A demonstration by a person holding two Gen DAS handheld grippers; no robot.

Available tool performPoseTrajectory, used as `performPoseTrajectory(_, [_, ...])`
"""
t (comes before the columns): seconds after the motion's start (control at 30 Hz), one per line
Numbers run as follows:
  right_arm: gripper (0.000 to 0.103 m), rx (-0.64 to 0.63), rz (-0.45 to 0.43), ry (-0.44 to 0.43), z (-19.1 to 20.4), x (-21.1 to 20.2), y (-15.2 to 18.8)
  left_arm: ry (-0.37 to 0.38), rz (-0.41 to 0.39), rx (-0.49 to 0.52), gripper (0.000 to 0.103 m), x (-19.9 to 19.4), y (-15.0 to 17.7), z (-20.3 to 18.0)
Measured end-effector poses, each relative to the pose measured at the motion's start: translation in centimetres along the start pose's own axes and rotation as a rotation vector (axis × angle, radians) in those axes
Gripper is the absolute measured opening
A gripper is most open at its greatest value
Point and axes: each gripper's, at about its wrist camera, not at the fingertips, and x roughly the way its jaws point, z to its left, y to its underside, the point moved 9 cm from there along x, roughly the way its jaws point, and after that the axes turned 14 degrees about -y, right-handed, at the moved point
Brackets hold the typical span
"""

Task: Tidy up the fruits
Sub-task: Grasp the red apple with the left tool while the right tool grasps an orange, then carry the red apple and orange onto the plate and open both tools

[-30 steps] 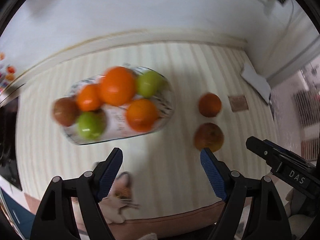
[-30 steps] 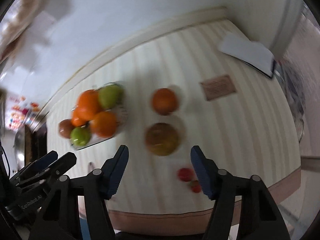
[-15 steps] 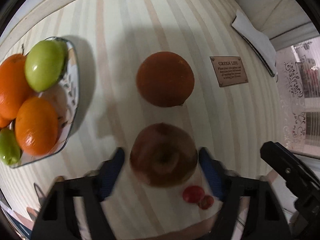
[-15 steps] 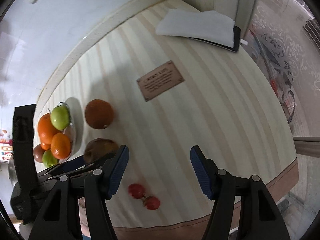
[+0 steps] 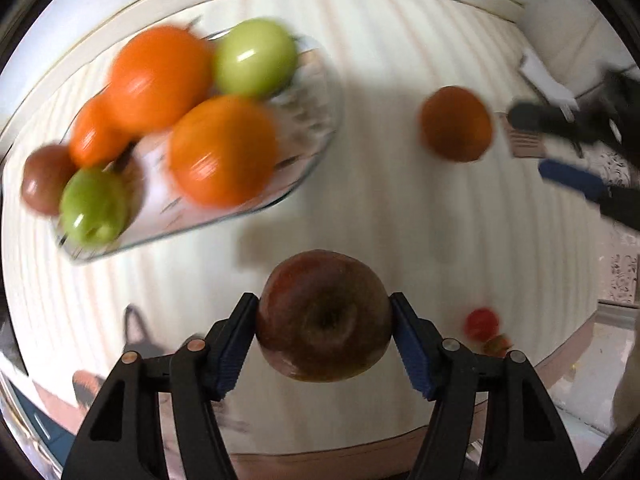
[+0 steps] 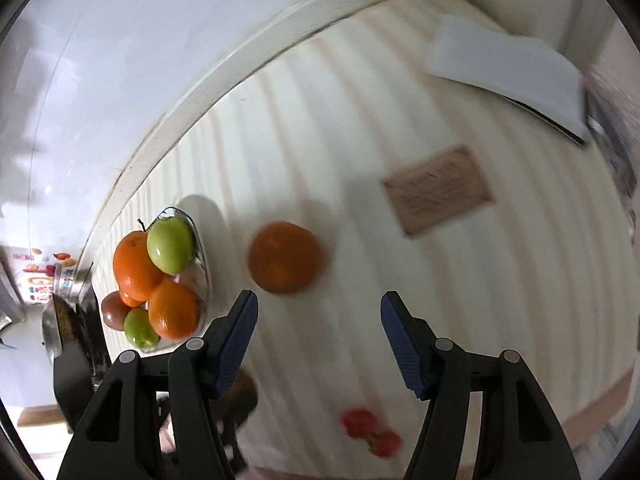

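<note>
- Between my left gripper's (image 5: 323, 322) pads, a red-brown apple (image 5: 323, 316) sits clenched across its widest part: firm, smooth, likely slippery.
- Right gripper (image 6: 319, 334) gapes empty, orange (image 6: 286, 257) just ahead.

Cream-striped table (image 6: 360, 128), blue-padded tongs (image 5: 324, 340).

Fruit bowl (image 5: 316, 128) motion-blurred in left view, brown label (image 6: 438, 190) text smeared, unreadable

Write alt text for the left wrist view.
The left gripper clamps a dark red apple above a striped table. A glass bowl of oranges and green apples sits upper left, a lone orange upper right, and the right gripper shows at the right edge.
</note>
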Motion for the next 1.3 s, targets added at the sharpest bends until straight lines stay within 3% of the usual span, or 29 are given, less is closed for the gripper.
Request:
performPoseTrajectory(0.23, [0.067,0.014,0.080,0.023,0.2,5.4,-1.3,-0.006,0.045,-0.090,0.064,2.0,2.1,3.2])
performPoseTrajectory(0.27, [0.063,0.012,0.081,0.027,0.2,5.9,-1.4,0.009,0.041,-0.105,0.064,2.0,2.0,3.4])
performPoseTrajectory(0.57, [0.059,-0.056,0.067,0.046,1.7,6.2,-1.0,0.013,0.015,-0.120,0.064,1.2,1.8,6.3])
performPoseTrajectory(0.6, [0.059,-0.059,0.067,0.039,2.0,6.2,-0.9,0.015,0.010,-0.122,0.064,0.8,0.0,7.3])
performPoseTrajectory(0.8, [0.058,-0.101,0.072,-0.039,5.9,6.0,0.3,0.075,-0.036,-0.184,0.064,-3.0,-0.4,10.9])
performPoseTrajectory(1.0, [0.058,-0.137,0.089,-0.100,10.1,7.4,1.0,0.107,-0.131,-0.282,0.064,-7.8,-4.3,15.5])
performPoseTrajectory(1.13, [0.058,-0.136,0.100,-0.100,11.0,8.3,1.2,0.089,-0.144,-0.297,0.064,-7.2,-8.0,16.6])
performPoseTrajectory(1.3, [0.058,-0.125,0.117,-0.087,11.0,9.7,1.2,0.101,-0.077,-0.259,0.064,-4.1,-9.6,14.9])
